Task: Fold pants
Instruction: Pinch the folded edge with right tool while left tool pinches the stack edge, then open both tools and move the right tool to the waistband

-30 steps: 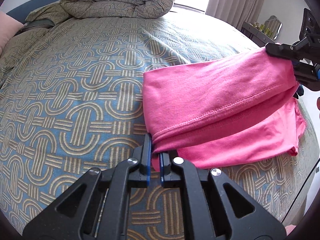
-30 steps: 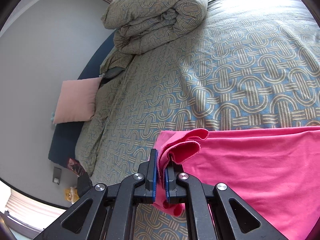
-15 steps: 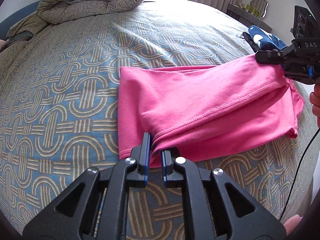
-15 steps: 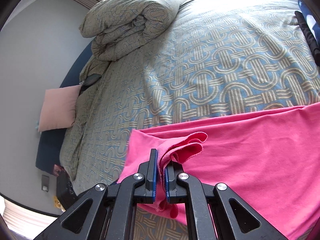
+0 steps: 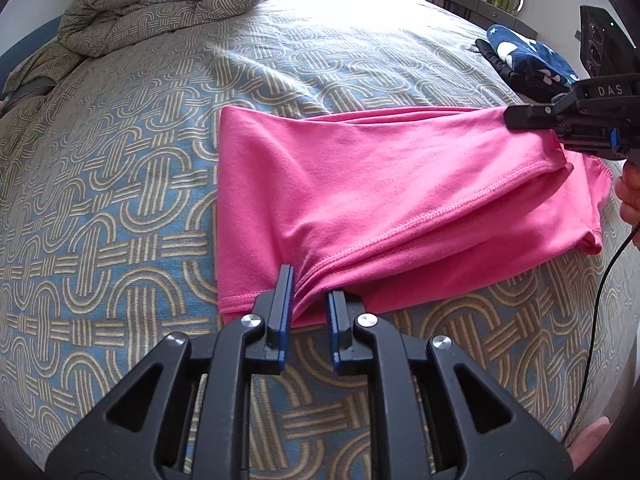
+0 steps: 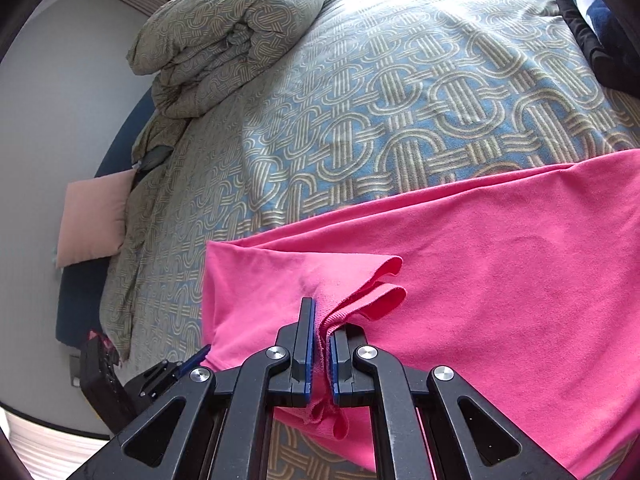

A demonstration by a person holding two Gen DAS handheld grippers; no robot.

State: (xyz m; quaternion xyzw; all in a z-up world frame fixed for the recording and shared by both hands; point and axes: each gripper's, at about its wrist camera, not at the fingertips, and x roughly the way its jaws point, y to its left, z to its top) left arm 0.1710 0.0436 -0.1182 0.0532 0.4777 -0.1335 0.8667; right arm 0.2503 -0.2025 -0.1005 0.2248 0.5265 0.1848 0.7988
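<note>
Pants: the pink pants (image 5: 380, 200) lay on the patterned bedspread (image 5: 120, 160), at 3 o'clock of the bed's middle in the left wrist view.
Left gripper: the left gripper (image 5: 308, 300) had parted its fingers; the hem sat loosely between them.
Right gripper: the right gripper (image 6: 322, 344) was clamped on a bunched edge.
Done: one layer was doubled over another.
Left: probably releasing, smoothing, perhaps another fold.
Background: rolled duvet (image 5: 168, 4) at 11 o'clock.
</note>
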